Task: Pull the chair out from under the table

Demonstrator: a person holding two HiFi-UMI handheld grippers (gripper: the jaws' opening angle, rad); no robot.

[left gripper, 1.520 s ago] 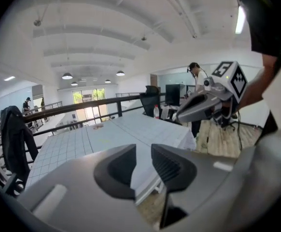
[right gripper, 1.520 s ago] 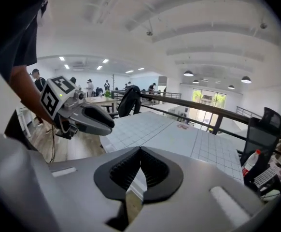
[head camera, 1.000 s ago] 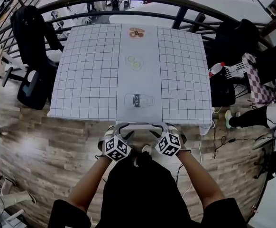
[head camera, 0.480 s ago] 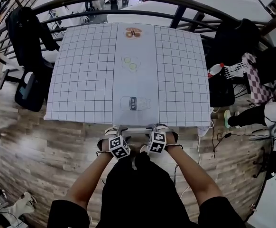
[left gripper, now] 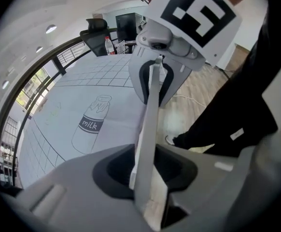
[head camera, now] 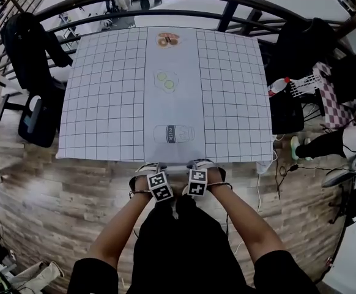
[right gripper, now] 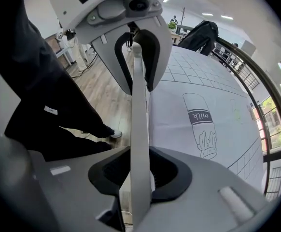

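The chair backrest edge [left gripper: 149,115] runs 9 to 3 o'clock; left tool [head camera: 150,169] and right tool [head camera: 201,165] straddle it, jaws just closing, not yet clamped; the pull should go toward 6 o'clock.

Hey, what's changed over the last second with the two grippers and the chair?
The left gripper and right gripper came down and drew closer together at the near edge of the table. Each now straddles the top edge of the chair back. Their jaws have just been closing around it, with gaps showing either side. The chair back has not come out, and the table is unchanged.
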